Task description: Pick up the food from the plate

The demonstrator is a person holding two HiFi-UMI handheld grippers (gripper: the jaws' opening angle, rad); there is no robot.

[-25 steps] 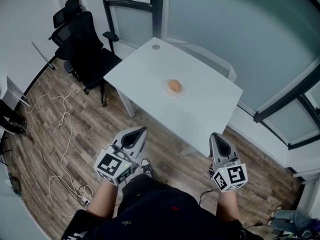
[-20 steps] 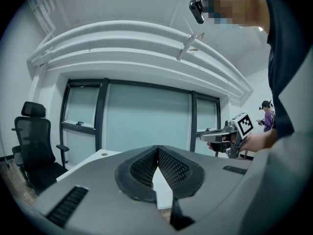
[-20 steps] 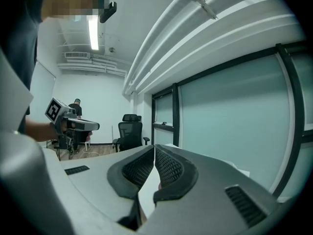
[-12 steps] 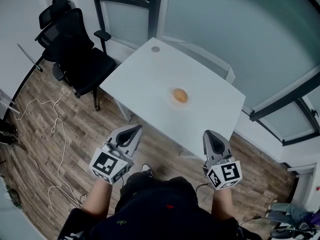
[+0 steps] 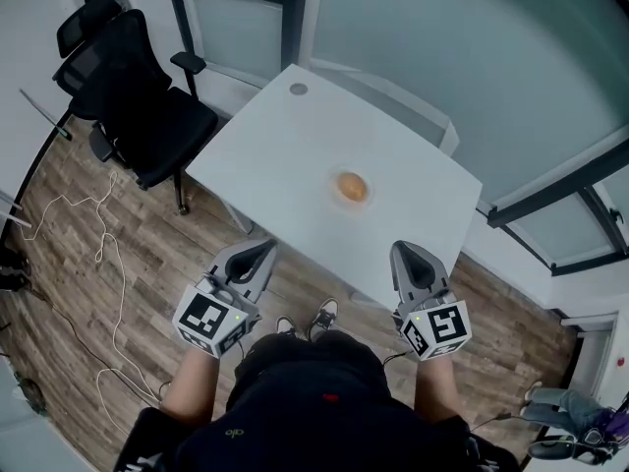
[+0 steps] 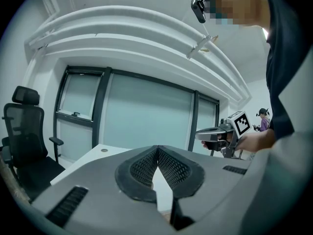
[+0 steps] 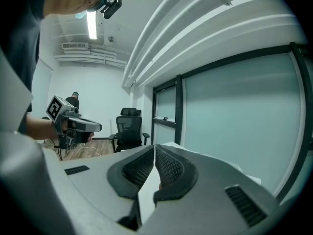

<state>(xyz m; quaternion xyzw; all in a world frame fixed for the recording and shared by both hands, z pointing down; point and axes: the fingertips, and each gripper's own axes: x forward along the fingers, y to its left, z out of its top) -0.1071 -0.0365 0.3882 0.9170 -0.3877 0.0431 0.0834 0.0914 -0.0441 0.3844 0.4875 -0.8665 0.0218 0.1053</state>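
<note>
An orange-brown round piece of food [image 5: 351, 185] lies on a small white plate [image 5: 335, 199] near the middle of the white table [image 5: 285, 160]. In the head view my left gripper [image 5: 261, 251] is held off the table's near edge, to the left of the plate, jaws together and empty. My right gripper [image 5: 405, 252] hovers at the near edge, right of the plate, also shut with nothing in it. In the left gripper view the pads meet at their tips [image 6: 157, 148]; in the right gripper view they touch too [image 7: 154, 148].
A black office chair [image 5: 128, 96] stands left of the table. White cable [image 5: 108, 264] loops over the wooden floor on the left. Glass partition walls [image 5: 442, 57] run behind the table. A round grommet [image 5: 298, 89] sits at the table's far corner.
The view has moved closer to the table. Both grippers have come forward toward its near edge, still shut.
</note>
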